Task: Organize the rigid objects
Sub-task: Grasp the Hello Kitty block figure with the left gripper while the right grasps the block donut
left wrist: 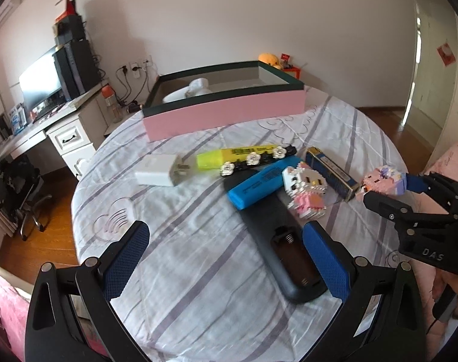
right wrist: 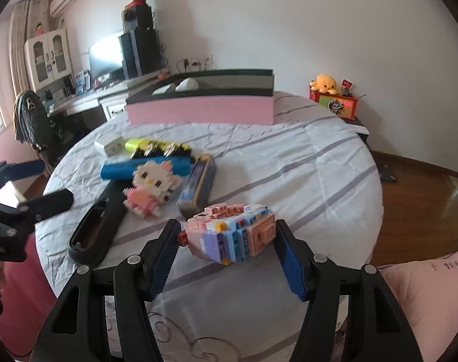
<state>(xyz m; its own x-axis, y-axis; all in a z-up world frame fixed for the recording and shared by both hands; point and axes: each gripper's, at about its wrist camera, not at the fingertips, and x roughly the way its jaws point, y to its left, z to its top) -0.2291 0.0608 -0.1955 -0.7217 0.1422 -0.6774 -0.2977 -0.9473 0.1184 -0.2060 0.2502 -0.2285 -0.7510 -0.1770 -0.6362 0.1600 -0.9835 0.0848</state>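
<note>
- Left wrist view: the left gripper [left wrist: 225, 259] hangs with its blue-padded jaws wide apart over the bed [left wrist: 198, 301], whose sheet is white, wrinkled and striped in grey.
- Between those jaws lies a long dark remote [left wrist: 277, 235], face down, its battery bay uncovered and a spring showing.
- Across the remote's far end rests a smooth blue highlighter [left wrist: 259, 184]; beyond it lie a yellow highlighter [left wrist: 229, 157], a black clip with white flowers [left wrist: 256, 160] and a boxy white charger [left wrist: 156, 172].
- A knobbly brick-built cat figure [left wrist: 304, 190] sits against the blue highlighter, with a flat blue case [left wrist: 331, 172] just behind.
- Farther back stands a long pink-sided box [left wrist: 225, 111] with a dark rim, open on top.
- Right wrist view: the right gripper [right wrist: 229, 247] has a pink, lilac and blue brick model [right wrist: 232, 232] between its jaws, at the near edge of the bed. The jaws are part-way apart; whether the pads press on it I cannot tell.
- Behind it the case [right wrist: 198, 184] and the cat [right wrist: 150, 187] crowd close.
</note>
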